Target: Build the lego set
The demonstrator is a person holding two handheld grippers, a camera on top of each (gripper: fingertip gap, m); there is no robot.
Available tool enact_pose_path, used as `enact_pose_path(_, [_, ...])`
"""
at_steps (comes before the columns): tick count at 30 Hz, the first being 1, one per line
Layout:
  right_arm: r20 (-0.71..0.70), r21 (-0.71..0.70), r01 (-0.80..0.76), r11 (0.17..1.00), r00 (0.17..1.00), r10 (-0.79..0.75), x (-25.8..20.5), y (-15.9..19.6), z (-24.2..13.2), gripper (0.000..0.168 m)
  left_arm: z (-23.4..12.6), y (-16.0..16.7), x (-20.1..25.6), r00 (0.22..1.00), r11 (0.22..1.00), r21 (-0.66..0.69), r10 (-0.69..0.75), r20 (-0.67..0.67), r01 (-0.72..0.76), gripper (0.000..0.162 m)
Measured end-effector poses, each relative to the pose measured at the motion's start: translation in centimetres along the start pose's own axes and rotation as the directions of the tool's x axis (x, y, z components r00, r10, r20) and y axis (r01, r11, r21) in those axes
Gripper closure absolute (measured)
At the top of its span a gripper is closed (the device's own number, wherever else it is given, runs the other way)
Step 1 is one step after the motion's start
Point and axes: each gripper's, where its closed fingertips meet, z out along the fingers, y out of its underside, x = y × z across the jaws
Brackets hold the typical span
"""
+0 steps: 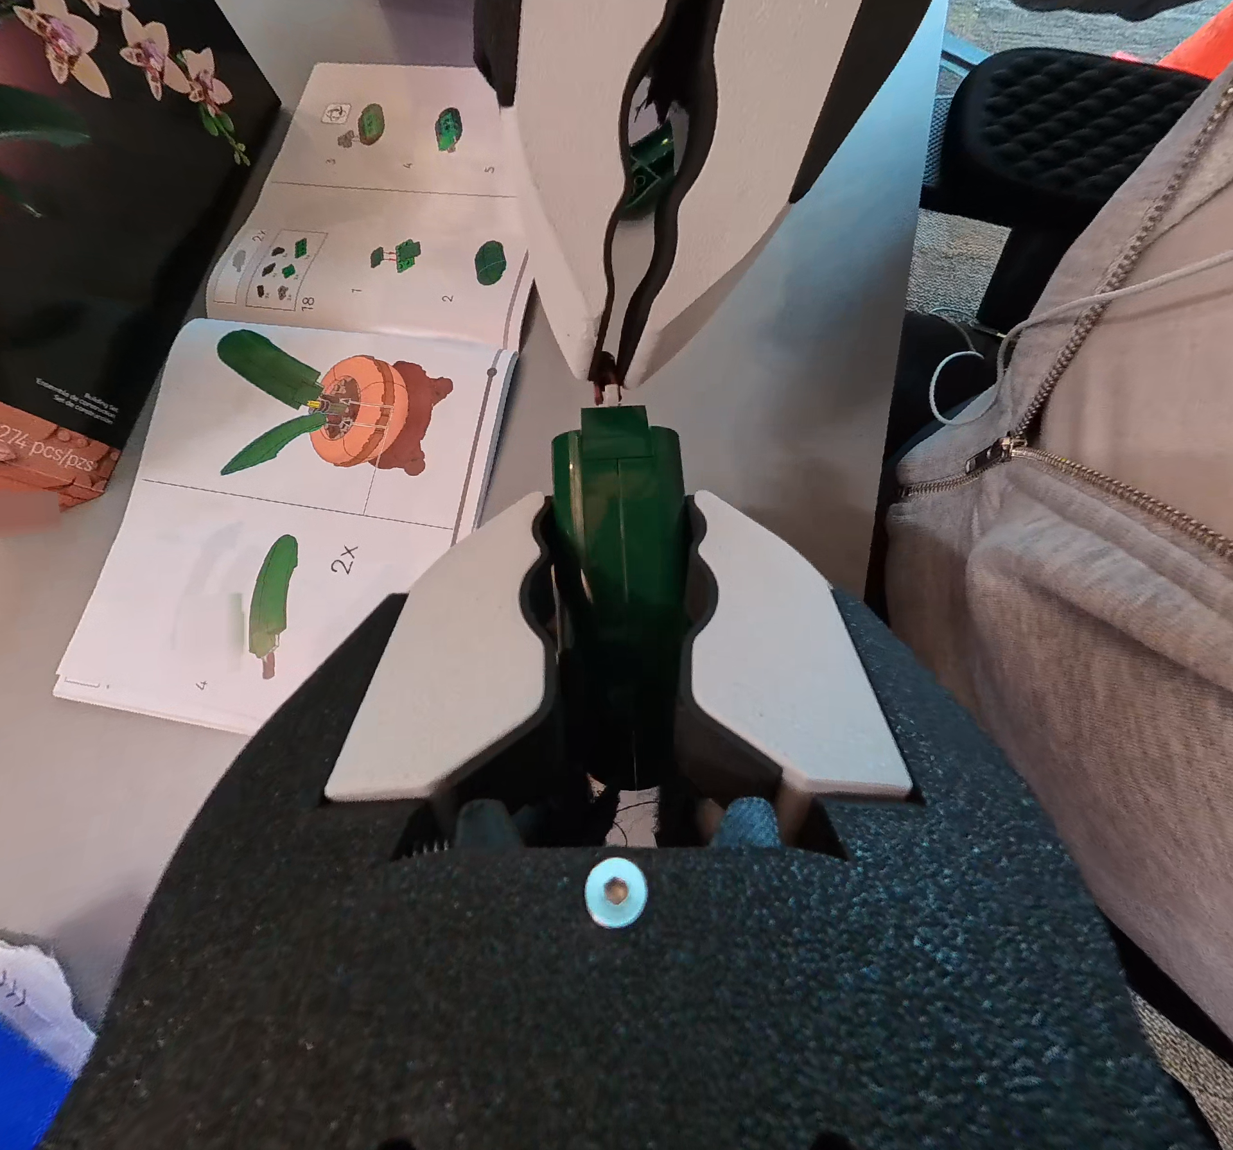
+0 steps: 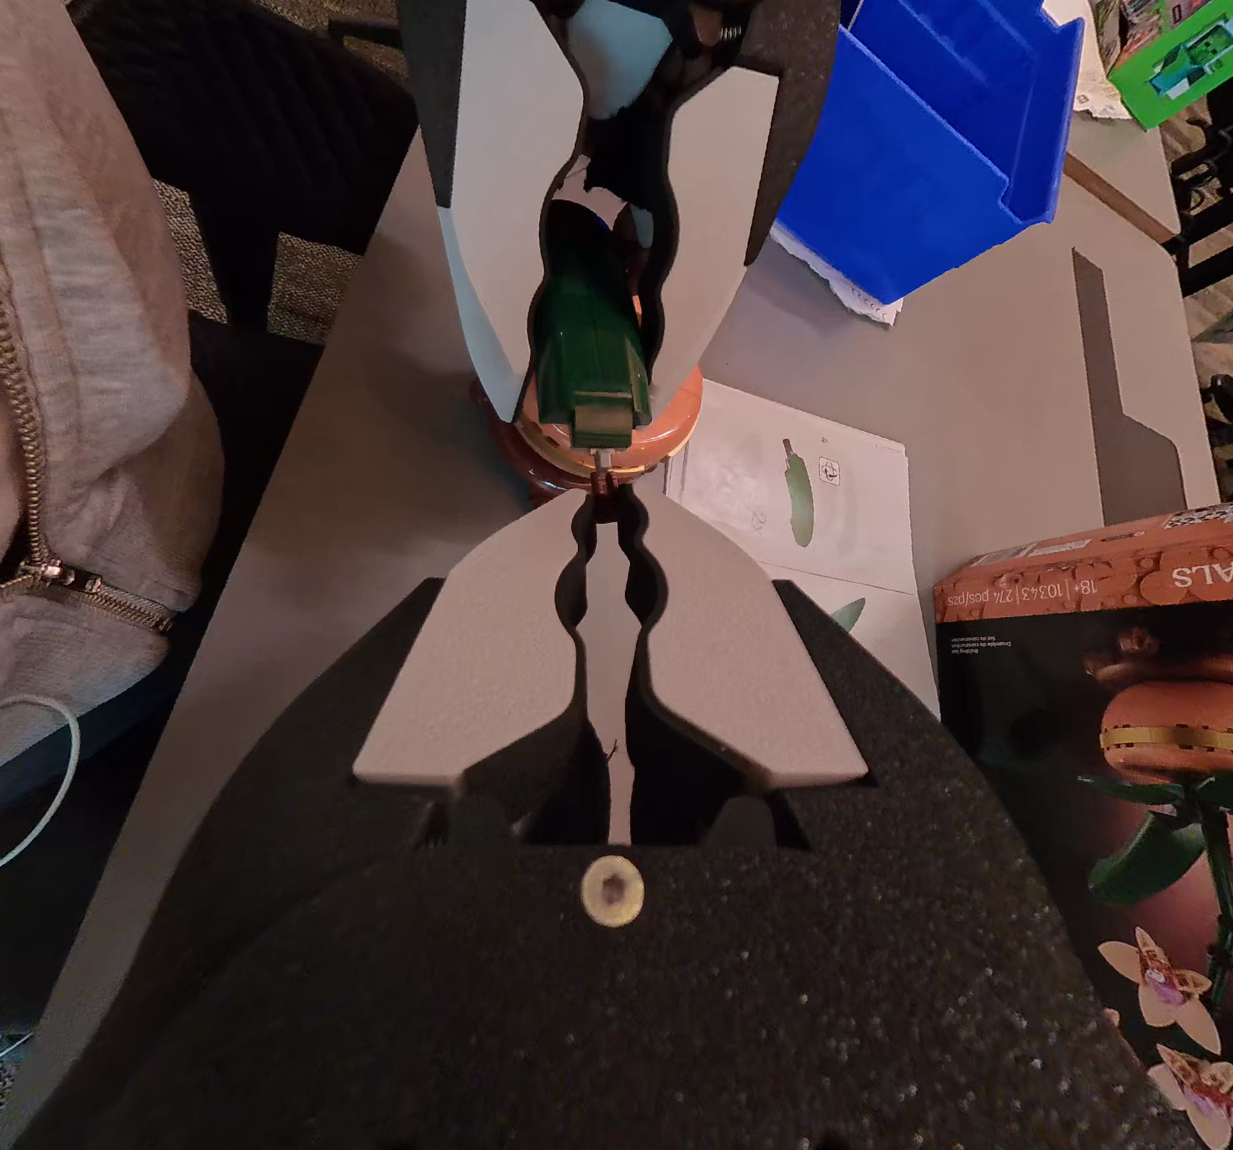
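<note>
In the left wrist view the left gripper (image 1: 617,504) is clamped on a dark green leaf piece (image 1: 617,517), which runs lengthwise between its two pale fingers (image 1: 467,637) and juts out past their tips, held above the grey table (image 1: 767,384). Just beyond the leaf's stepped end, the right gripper (image 1: 608,377) comes in from the far side, its tips pinched almost together on a tiny dark brown piece (image 1: 606,384) (too small to say more than that). The brown piece sits just off the leaf's end; whether they touch cannot be told.

From the right wrist view, the right gripper (image 2: 610,494) shows only a narrow slit between its fingers, with the small brown piece (image 2: 606,484) at the very tips. Past it the leaf (image 2: 590,344) lies in the left gripper (image 2: 587,411), with an orange and brown pot assembly (image 2: 674,411) on the table behind them.

An open instruction booklet (image 1: 320,484) lies toward the table's left edge in the left view, the set's dark box (image 1: 100,217) beyond it. A blue bin (image 2: 934,117) stands farther back near the far edge. A person's grey zipped sleeve (image 1: 1067,517) hangs off the near edge.
</note>
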Motion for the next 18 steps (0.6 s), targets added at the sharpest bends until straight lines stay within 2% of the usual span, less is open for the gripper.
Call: enact_pose_path(18, [-0.003,-0.012,0.006,1.000,1.000,-0.006,-0.30,0.01,0.13,0.163,0.35,0.41,-0.02,1.000,0.999,-0.038,0.026,0.008,-0.026,0.127])
